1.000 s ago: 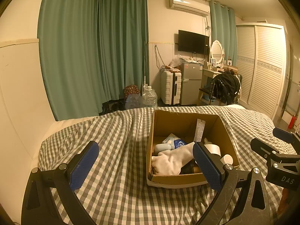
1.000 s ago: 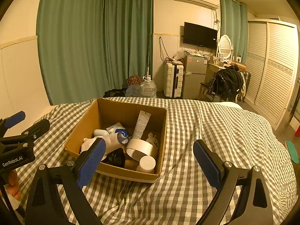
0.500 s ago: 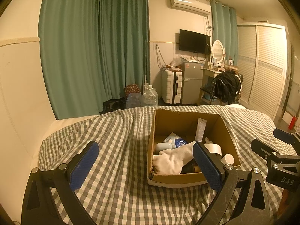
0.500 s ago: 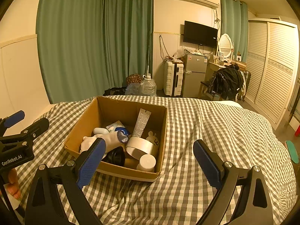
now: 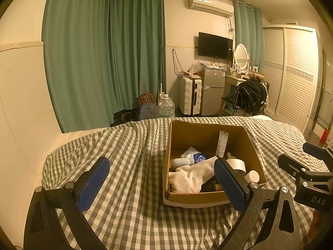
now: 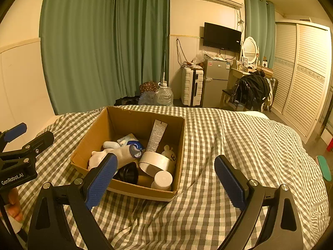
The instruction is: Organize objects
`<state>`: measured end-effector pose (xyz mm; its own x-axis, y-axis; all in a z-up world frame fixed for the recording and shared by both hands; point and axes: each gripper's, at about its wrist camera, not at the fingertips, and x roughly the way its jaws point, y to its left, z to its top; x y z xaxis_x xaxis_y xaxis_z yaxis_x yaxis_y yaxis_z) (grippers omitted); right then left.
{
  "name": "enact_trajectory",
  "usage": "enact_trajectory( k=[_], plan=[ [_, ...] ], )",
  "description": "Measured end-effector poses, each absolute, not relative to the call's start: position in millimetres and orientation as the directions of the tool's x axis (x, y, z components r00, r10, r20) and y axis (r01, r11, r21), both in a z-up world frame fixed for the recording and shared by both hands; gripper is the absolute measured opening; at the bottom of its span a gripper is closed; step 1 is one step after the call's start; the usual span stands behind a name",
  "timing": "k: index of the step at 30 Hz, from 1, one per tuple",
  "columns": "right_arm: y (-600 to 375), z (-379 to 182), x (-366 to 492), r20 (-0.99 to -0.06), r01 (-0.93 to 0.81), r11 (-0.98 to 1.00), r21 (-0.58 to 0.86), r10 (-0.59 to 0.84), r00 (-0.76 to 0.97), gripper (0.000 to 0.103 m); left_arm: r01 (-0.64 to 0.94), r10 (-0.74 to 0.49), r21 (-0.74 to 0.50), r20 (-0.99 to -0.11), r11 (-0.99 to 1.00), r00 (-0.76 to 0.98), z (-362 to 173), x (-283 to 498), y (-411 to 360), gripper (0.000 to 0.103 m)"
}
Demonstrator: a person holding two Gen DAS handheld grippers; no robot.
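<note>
An open cardboard box [image 5: 208,133] [image 6: 129,118] sits on a bed with a grey checked cover. It holds a white sock [image 5: 191,175], a tape roll [image 6: 158,163], a white tube [image 6: 156,135], a black lid [image 6: 128,173], a white round jar [image 6: 163,180], a small rabbit figure [image 6: 170,154] and a blue-capped item [image 6: 135,148]. My left gripper [image 5: 162,184] is open and empty, near the box's front left. My right gripper [image 6: 165,182] is open and empty, near the box's front right corner.
The checked bed cover [image 6: 239,145] spreads to the right of the box and to its left [image 5: 124,145]. Beyond the bed are green curtains [image 5: 104,52], water jugs [image 5: 164,108], a white suitcase [image 5: 190,95], a small fridge [image 5: 212,87] and a chair with dark clothes [image 5: 249,95].
Both views have pulled back and risen slightly, so the box sits a little farther away. Both grippers stay open and the box contents have not moved.
</note>
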<state>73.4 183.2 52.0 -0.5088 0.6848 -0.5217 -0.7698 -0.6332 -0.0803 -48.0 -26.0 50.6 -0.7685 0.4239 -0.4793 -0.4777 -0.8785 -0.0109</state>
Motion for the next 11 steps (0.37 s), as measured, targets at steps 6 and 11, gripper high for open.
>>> enact_trajectory(
  k=[6,11],
  plan=[
    [183.4,51.0,72.7,-0.524,-0.767,-0.636,-0.084,0.683,-0.509,0.095,-0.481,0.425,-0.008,-0.48,-0.877,-0.767,49.8,-47.4,-25.3,0.103],
    [184.8,49.3,72.8,-0.528,-0.767,-0.636,-0.085,0.681,-0.506,0.095,-0.48,0.419,0.007,-0.476,-0.877,-0.773,47.3,-45.2,-23.2,0.103]
  ],
)
